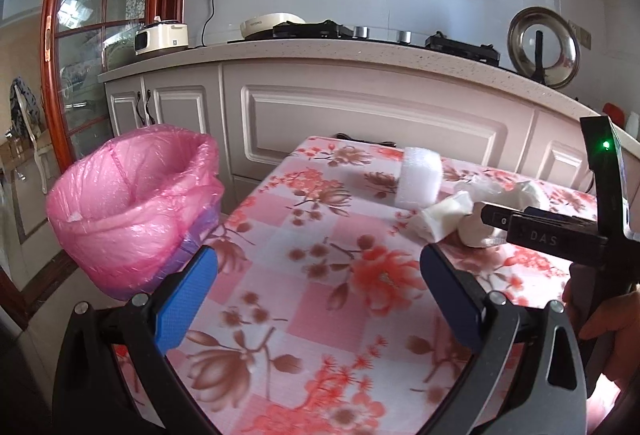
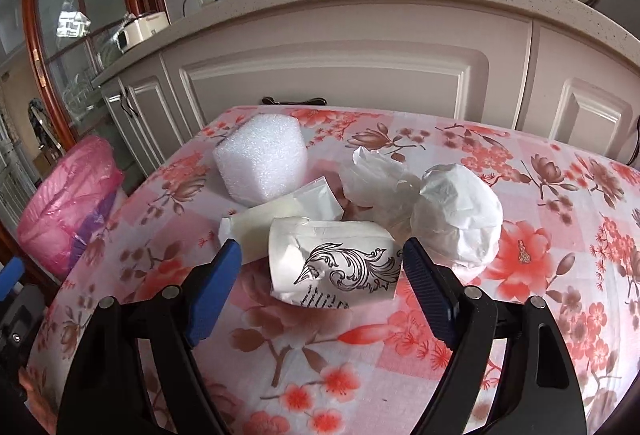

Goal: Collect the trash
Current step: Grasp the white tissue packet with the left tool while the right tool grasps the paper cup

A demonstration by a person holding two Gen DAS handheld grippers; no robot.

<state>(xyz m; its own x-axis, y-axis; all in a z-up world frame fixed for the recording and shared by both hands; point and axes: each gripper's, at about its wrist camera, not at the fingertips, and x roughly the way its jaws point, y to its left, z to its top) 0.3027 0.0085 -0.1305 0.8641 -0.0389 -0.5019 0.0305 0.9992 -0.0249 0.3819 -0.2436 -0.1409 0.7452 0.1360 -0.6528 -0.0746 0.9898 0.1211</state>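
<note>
Right gripper (image 2: 322,263): jaws apart, blue pads flanking printed paper cup (image 2: 332,261) lying on its side, no contact visible. Beyond cup: flat packet (image 2: 280,211), foam block (image 2: 260,159), two crumpled white wads (image 2: 456,211), all on floral tablecloth (image 2: 560,275). Left gripper (image 1: 318,271): jaws apart, empty, over cloth. Pink-lined bin (image 1: 132,203) off table's left edge.

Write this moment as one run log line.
left gripper: open, empty | right gripper: open, around printed wrapper | bin: beside table
</note>
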